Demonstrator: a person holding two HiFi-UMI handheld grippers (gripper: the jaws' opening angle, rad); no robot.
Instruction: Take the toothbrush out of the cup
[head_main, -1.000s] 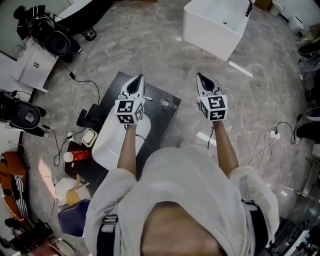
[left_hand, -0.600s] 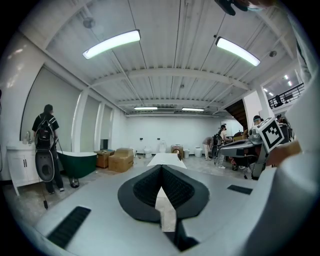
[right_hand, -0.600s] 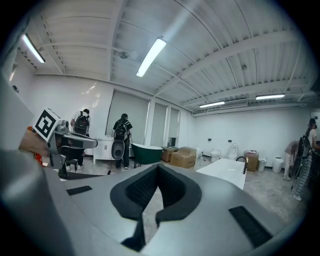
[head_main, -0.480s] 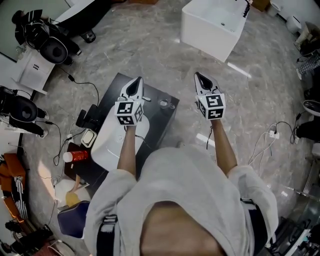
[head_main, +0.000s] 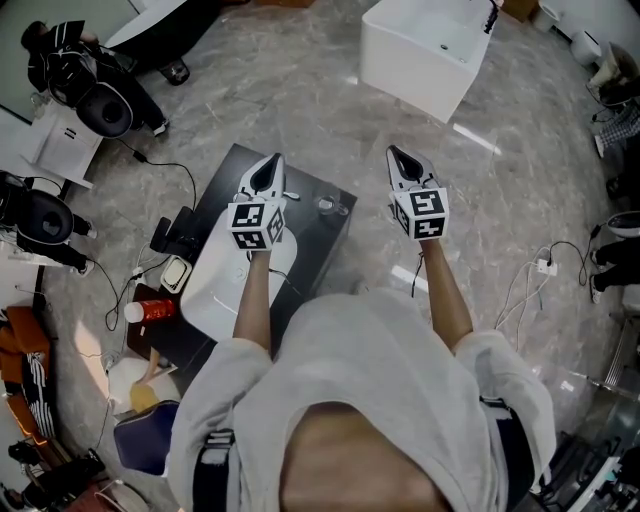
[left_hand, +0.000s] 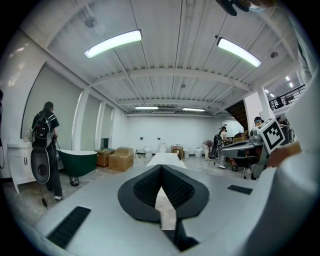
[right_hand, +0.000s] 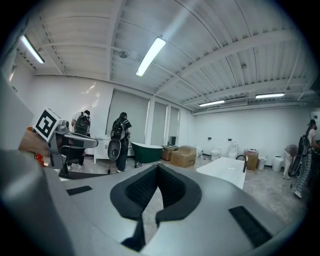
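A small clear cup (head_main: 328, 206) stands on the black counter (head_main: 330, 240), between my two grippers in the head view. The toothbrush is too small to make out there. My left gripper (head_main: 268, 176) hovers over the counter just left of the cup, jaws shut and empty. My right gripper (head_main: 402, 165) is held over the marble floor to the right of the cup, also shut with nothing in it. In the left gripper view the left gripper (left_hand: 161, 169) points level across the room, as does the right gripper (right_hand: 157, 169) in the right gripper view. Neither gripper view shows the cup.
A white basin (head_main: 215, 285) is set in the counter below my left arm. A white bathtub (head_main: 430, 50) stands ahead. Cables, a red can (head_main: 152, 312) and black gear (head_main: 100, 100) crowd the floor at left. A green tub (left_hand: 80, 161) and people stand farther off.
Both grippers have drifted very slightly forward in the head view. Their jaws stay shut and nothing has been taken hold of.
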